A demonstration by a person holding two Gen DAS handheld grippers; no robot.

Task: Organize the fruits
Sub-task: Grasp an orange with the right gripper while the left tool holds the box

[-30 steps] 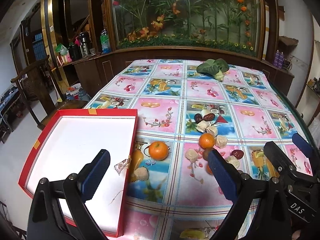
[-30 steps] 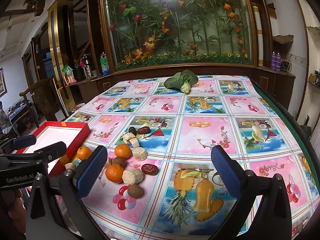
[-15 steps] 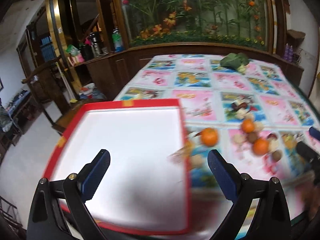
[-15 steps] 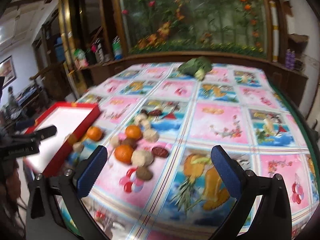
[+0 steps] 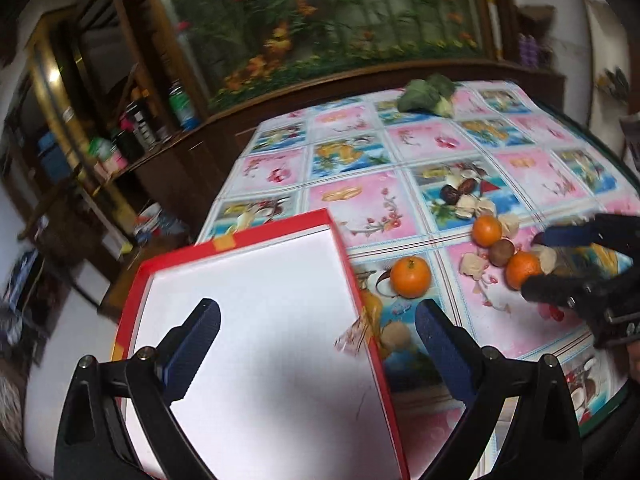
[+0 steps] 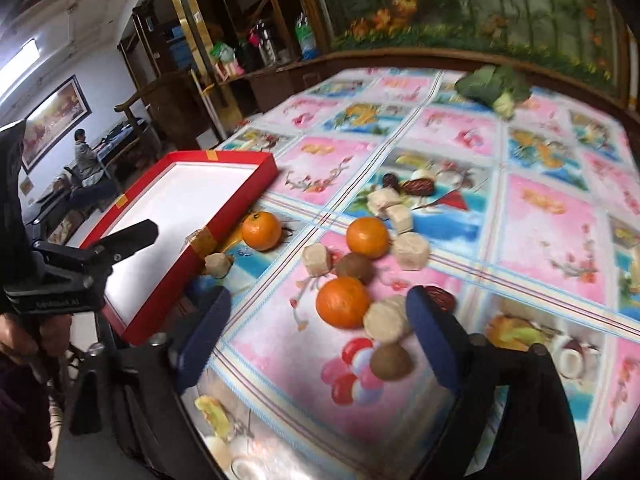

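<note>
Right gripper (image 6: 316, 324) apart, just narrowing, flanking an orange (image 6: 343, 307), pads untouching. Left gripper (image 5: 316, 340) wide, empty. Tray (image 5: 256, 280) cropped at 6 o'clock; far greens (image 5: 428, 94) blurred.

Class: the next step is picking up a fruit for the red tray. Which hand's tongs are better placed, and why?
Right. The right tongs straddle the nearest round orange mandarin, jaws open and just closing; the left tongs hover over the red-rimmed white tray.
</note>
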